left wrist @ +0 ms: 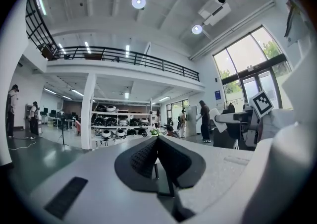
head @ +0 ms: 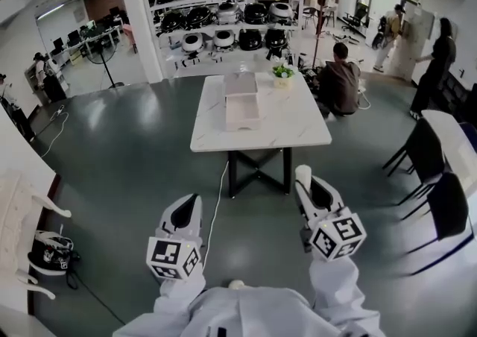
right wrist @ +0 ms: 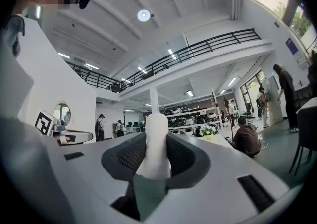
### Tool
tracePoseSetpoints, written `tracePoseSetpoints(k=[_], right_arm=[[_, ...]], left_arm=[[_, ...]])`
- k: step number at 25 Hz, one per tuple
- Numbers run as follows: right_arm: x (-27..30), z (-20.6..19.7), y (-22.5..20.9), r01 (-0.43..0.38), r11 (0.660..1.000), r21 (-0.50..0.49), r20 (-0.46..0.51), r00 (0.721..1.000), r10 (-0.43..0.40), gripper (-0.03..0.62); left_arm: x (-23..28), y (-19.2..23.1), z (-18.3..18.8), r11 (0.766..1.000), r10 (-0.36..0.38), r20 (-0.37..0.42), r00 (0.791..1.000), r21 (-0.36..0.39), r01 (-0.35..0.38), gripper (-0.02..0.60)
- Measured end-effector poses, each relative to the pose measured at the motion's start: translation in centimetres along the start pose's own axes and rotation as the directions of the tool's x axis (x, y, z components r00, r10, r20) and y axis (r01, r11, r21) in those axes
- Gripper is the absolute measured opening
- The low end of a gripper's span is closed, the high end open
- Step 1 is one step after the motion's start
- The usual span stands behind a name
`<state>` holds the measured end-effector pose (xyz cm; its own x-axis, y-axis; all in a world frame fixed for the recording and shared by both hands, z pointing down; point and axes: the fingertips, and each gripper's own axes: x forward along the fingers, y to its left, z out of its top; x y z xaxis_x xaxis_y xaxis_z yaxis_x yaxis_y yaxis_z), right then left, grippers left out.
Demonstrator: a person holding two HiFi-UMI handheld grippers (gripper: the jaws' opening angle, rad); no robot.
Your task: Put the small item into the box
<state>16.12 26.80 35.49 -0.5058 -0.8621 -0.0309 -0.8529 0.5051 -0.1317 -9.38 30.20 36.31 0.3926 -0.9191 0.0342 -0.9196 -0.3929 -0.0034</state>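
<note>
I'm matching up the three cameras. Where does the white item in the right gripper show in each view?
Head view: white item, lower centre-right, sticking out of the right gripper toward the table.
Left gripper view: right of middle, seemingly the pale tip left of the marker cube.
Right gripper view: dead centre, upright between the jaws.
Shared landmark: the shelves of round appliances.

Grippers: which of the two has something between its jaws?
The right gripper: its jaws clamp a small white item. The left gripper has its jaws shut together on nothing.
</note>
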Motion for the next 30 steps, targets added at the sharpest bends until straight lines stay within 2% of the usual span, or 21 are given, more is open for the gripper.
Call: tracePoseSetpoints(k=[5,15,30], right_arm=[[0.5,-0.6,-0.9,-0.019,1.000,0.002,-0.003,1.000,0.019,0.117],[4.3,-2.1,-3.2,-0.031,0.999,0.022,-0.021,0.999,0.031,0.117],[16.9,-4.2,-6.3,-0.012,0.998,0.058,-0.075,0.997,0.017,0.117]], left_arm=[[0.5,-0.6,-0.9,1.000,0.019,-0.005,1.000,-0.009,-0.019,-0.002],[4.1,1.3,-2.1,0.999,0.032,-0.023,0.999,-0.021,-0.032,-0.002],[15.5,9.1,-3.6,0.998,-0.020,-0.060,0.998,-0.068,0.016,-0.002]])
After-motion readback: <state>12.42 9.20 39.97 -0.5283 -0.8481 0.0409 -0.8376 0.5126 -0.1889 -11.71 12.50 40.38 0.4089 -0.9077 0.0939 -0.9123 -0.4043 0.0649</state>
